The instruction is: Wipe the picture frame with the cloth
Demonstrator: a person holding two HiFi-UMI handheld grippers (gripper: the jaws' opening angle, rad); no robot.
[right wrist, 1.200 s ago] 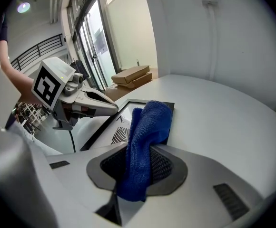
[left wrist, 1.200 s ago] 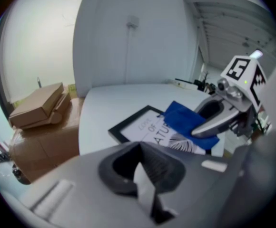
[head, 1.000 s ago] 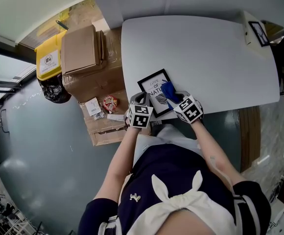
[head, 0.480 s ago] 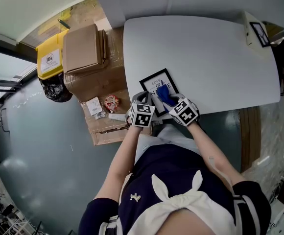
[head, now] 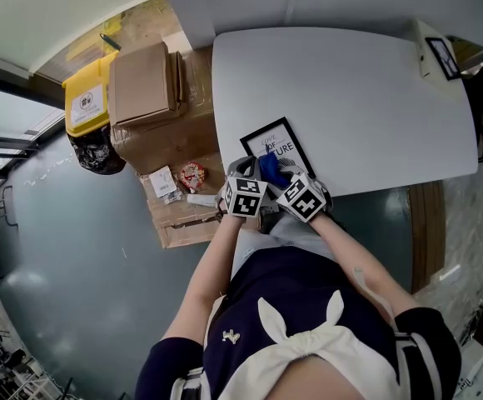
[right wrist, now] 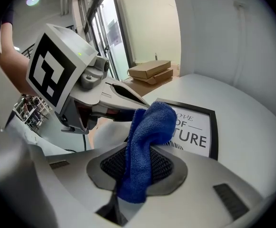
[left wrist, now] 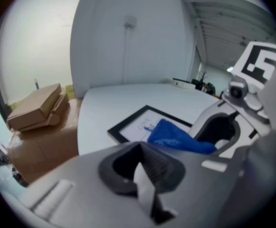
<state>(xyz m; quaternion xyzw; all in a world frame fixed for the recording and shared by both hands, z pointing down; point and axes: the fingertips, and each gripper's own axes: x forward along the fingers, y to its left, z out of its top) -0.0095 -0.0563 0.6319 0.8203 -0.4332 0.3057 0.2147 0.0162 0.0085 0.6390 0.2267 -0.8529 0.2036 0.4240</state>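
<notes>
Now my right hand-held gripper (right wrist: 137,172) is clamping the blue fuzzy cloth (right wrist: 150,122) over the black-edged picture frame (head: 280,143), my left hand-held gripper (left wrist: 142,175) closed

I log a white table (head: 358,90) on grey floor (head: 67,273). Cardboard boxes (head: 146,86) stand beside the table, a yellow bin (head: 86,105) just beyond them, and a white wall (left wrist: 128,46) behind.

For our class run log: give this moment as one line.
right tongs: shut on cloth | cloth: on picture frame | left tongs: shut | picture frame: flat on table
</notes>
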